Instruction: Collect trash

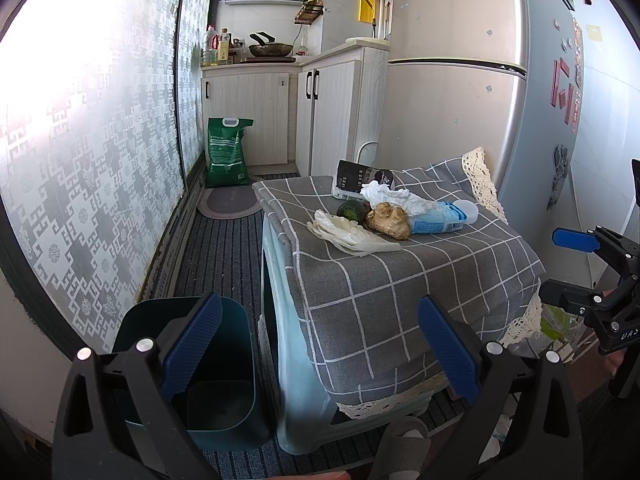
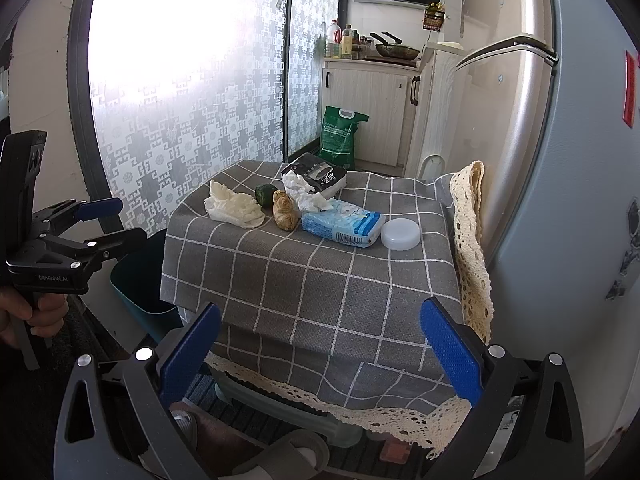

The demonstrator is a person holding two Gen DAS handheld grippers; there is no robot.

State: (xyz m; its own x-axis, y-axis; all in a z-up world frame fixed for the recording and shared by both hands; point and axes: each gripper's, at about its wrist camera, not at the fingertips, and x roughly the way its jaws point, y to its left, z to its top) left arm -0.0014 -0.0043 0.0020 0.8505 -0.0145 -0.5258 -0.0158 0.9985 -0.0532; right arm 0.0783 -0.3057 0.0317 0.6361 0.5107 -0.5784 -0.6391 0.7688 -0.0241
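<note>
Two grippers, left gripper (image 1: 320, 354) and right gripper (image 2: 320, 354), both with jaws spread wide and holding nothing, short of the near edge of the checked cloth (image 2: 320, 280). Trash clustered toward the far edge: cabbage leaf (image 2: 234, 206), green lump (image 2: 266, 194), brown root (image 2: 285, 212), crumpled tissue (image 2: 304, 192), blue-white packet (image 2: 342, 226), white lid (image 2: 400, 234); teal bin (image 1: 216, 380) on the floor by the left edge. Likely risks: limp leaf slipping from the pads, touching items dragged together, loose cloth snagged and pulled, drop missing the bin.
</note>
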